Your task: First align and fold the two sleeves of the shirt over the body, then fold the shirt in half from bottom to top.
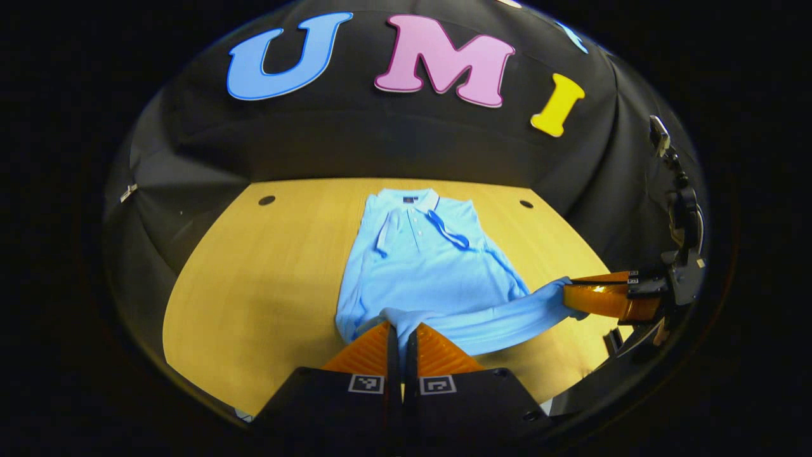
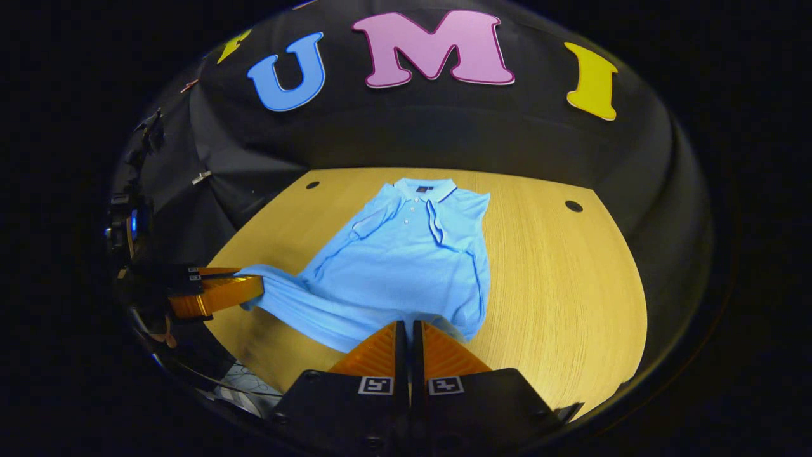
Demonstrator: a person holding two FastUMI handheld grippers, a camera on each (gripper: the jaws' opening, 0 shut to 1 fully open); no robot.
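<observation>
On the bare wooden worktop (image 1: 254,285) lies a light-blue polo shirt (image 1: 431,266), sleeves folded in; both claws, left (image 1: 401,336) and right (image 2: 409,336), clamp its raised bottom hem.

Bare table (image 2: 558,279) both sides of shirt (image 2: 399,266); booth wall close behind

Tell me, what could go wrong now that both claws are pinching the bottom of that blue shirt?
1. Each gripper, left and right, pinches only a thin bit of the shirt hem, so the cloth might slip out mid-lift.
2. The hem sags between the two grips, so the fold could land crooked.
3. The folded sleeve lies loose on the chest and may slide when the hem is pulled up over the table.
</observation>
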